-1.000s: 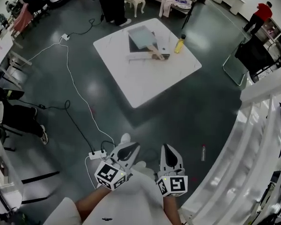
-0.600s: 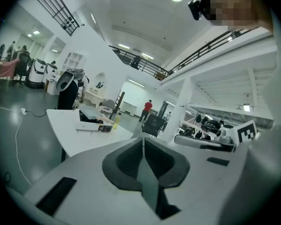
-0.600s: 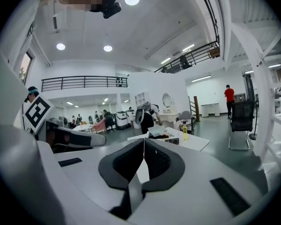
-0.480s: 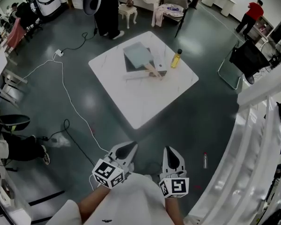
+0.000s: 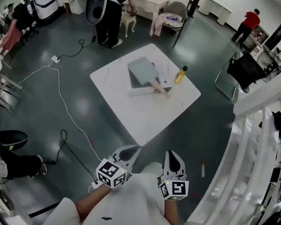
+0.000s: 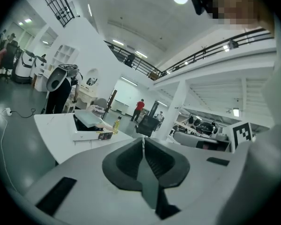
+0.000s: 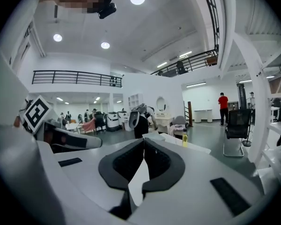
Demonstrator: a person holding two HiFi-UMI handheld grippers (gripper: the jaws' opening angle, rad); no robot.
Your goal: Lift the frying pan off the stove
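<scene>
A square grey-green frying pan (image 5: 143, 71) with a wooden handle (image 5: 158, 89) sits on a white stove (image 5: 139, 91) on the white table (image 5: 145, 116), well ahead of me. In the left gripper view the pan (image 6: 90, 120) shows small and far beyond the jaws. Both grippers are held close to my body, far short of the table. My left gripper (image 5: 133, 149) is shut and holds nothing. So is my right gripper (image 5: 171, 154), beside it. Each gripper view shows its pads pressed together, the left gripper (image 6: 143, 142) and the right gripper (image 7: 144, 144) alike.
A yellow bottle (image 5: 180, 74) stands on the table right of the stove. A white cable (image 5: 68, 107) trails over the dark floor at the left. A black chair (image 5: 243, 69) and a white railing (image 5: 257, 139) lie to the right. A person in black (image 5: 107, 13) stands beyond the table.
The table sits lower and nearer in the head view, and the floor cable has slid toward me. Both grippers stay shut near my body.
</scene>
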